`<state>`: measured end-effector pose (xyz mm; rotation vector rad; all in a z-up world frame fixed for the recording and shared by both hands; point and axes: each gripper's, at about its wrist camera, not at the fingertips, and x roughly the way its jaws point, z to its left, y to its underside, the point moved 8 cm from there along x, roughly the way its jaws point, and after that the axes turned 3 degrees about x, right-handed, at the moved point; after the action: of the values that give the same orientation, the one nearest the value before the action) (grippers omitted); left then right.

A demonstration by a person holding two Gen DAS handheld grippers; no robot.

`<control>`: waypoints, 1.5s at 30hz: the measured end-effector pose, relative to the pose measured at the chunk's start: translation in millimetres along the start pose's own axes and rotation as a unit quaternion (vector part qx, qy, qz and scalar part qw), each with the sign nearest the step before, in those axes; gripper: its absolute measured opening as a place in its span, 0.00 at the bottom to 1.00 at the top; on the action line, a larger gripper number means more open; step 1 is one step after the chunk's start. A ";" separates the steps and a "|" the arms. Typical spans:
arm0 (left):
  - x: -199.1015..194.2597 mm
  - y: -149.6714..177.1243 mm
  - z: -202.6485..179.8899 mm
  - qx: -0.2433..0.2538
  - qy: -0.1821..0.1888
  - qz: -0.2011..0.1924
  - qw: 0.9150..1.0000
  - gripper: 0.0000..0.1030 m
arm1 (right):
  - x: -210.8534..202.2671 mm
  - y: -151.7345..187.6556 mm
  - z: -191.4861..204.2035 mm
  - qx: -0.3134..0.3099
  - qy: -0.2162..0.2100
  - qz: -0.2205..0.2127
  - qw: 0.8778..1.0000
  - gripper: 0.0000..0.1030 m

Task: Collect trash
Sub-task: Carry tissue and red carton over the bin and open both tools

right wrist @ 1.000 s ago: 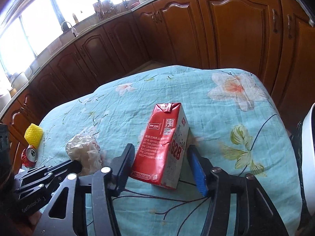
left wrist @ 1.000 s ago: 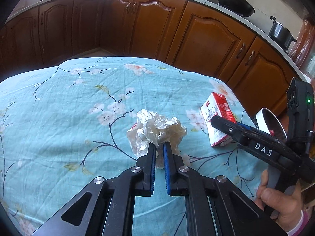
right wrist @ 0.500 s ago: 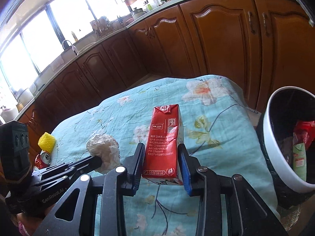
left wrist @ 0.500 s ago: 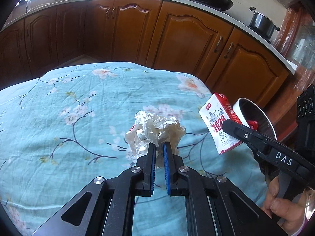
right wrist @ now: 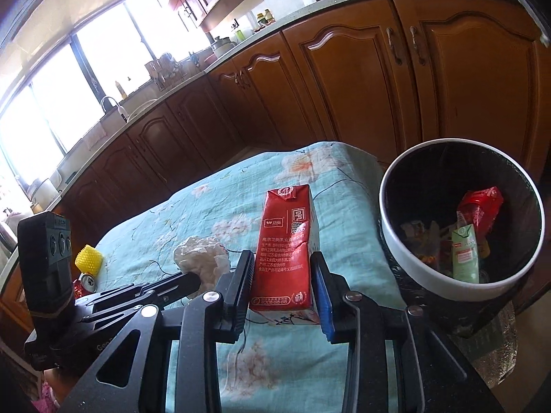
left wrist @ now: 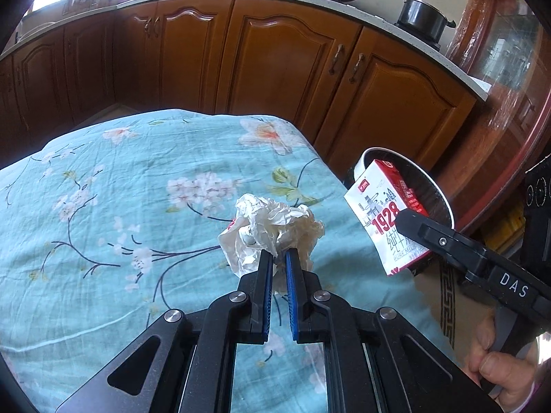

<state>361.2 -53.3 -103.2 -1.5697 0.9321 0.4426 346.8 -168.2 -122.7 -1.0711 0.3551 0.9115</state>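
My left gripper (left wrist: 278, 254) is shut on a crumpled white paper ball (left wrist: 272, 230), held just above the floral tablecloth. My right gripper (right wrist: 283, 261) is shut on an upright red and white milk carton (right wrist: 286, 251), lifted off the table near its right edge. In the left wrist view the same milk carton (left wrist: 387, 213) hangs in front of the bin. The white-rimmed trash bin (right wrist: 423, 275) stands beside the table on the right, lined in black and holding several cartons and wrappers. The left gripper (right wrist: 193, 280) with the paper ball (right wrist: 201, 258) also shows in the right wrist view.
A table with a teal floral tablecloth (left wrist: 120, 189) fills the foreground. A yellow mesh object (right wrist: 89, 258) and a red can (right wrist: 84, 284) sit at its far left end. Wooden kitchen cabinets (left wrist: 286, 69) run behind. A person's hand (left wrist: 496, 371) holds the right gripper's handle.
Both grippers have moved right toward the bin, each carrying its item. The right gripper closed on the carton and lifted it off the table; the bin has come fully into view.
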 end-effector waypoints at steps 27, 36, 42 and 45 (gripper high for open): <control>17.1 -20.8 -75.4 0.055 0.031 0.006 0.998 0.06 | -55.6 -12.1 -70.6 0.049 0.023 -0.048 0.997 0.32; 34.5 -35.1 -104.5 0.081 0.040 0.008 0.996 0.07 | -73.1 -26.1 -104.6 0.070 0.043 -0.068 0.994 0.32; 49.5 -45.6 -124.3 0.096 0.046 0.010 0.994 0.07 | -78.6 -35.6 -124.1 0.080 0.051 -0.077 0.992 0.32; 56.9 -49.7 -131.8 0.102 0.048 0.011 0.994 0.07 | -79.9 -39.8 -131.7 0.084 0.055 -0.080 0.992 0.32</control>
<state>405.2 -197.2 -82.3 -1.4052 1.0351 0.2798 351.9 -326.6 -108.4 -0.9810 0.4225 0.6694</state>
